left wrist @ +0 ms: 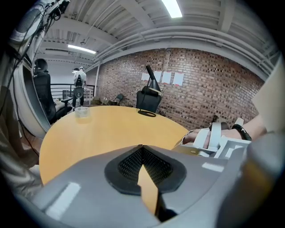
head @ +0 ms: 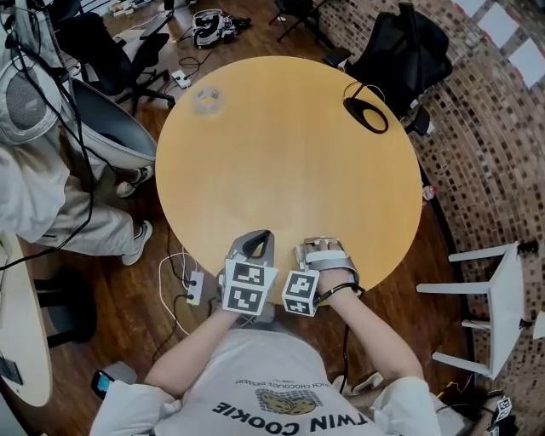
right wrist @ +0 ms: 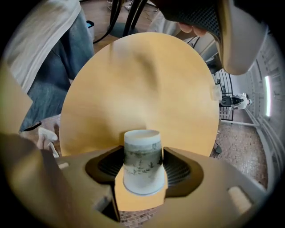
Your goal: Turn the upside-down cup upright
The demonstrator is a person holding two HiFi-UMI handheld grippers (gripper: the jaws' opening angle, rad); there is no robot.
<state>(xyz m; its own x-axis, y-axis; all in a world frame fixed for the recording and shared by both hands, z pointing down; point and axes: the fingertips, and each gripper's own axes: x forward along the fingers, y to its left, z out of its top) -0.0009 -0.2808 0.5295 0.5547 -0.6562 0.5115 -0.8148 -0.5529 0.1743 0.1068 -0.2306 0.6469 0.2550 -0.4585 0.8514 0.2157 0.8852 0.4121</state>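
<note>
Cup (right wrist: 141,156) sits clamped between the jaws of the right tool (right wrist: 141,171).

Bright ceiling strip lights (left wrist: 172,8) overhead; gripper views fisheye-warped, dark-cornered.

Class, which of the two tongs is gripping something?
The right tongs, shut on a white printed cup. The left tongs are shut with nothing between them.

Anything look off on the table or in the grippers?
Nothing spilled or damaged. Only the right gripper view looks odd: rolled over, table overhead, because the right gripper is turned with the cup clamped in its jaws. The left gripper is shut, empty.
</note>
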